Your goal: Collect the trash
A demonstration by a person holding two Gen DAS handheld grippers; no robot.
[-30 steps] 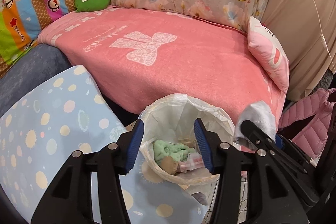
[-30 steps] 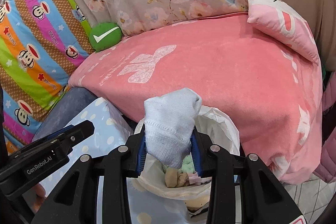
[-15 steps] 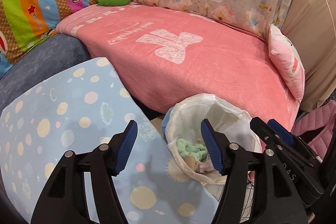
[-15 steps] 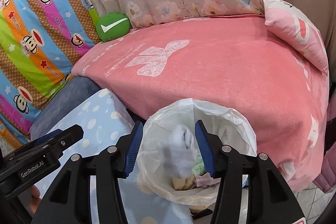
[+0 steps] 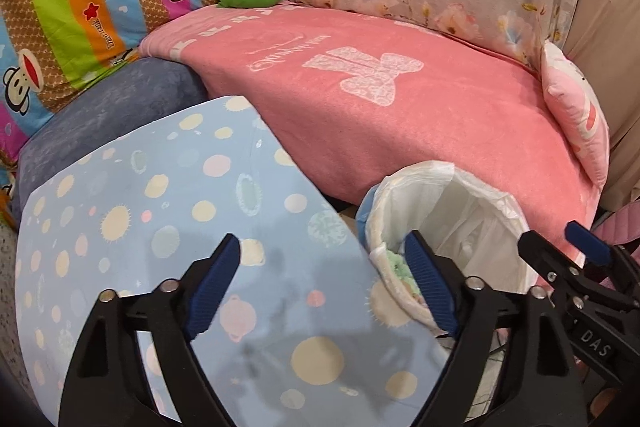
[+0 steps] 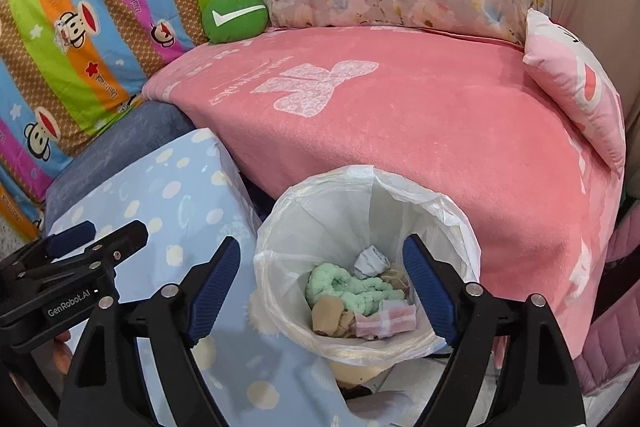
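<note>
White plastic-lined trash bin point(image 5: 452, 211) right of blue dotted surface point(image 5: 168, 219), against pink blanket point(image 5: 400, 115); left gripper point(image 5: 324, 287) wide, empty. Right wrist: same bin point(image 6: 320, 211) holding pale blue sock point(image 6: 371, 261), green fuzzy cloth point(image 6: 352, 287); right gripper point(image 6: 322, 287) wide, empty, over bin.

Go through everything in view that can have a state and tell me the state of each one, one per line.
Left gripper: open, empty, over the dotted blue cloth.
Right gripper: open, empty, above the bin.
Trash bin: uncovered, white liner folded over the rim, partly filled.
Pale blue sock: crumpled inside the bin, on top.
Green fuzzy item: lying inside the bin.
Pink blanket: spread flat.
</note>
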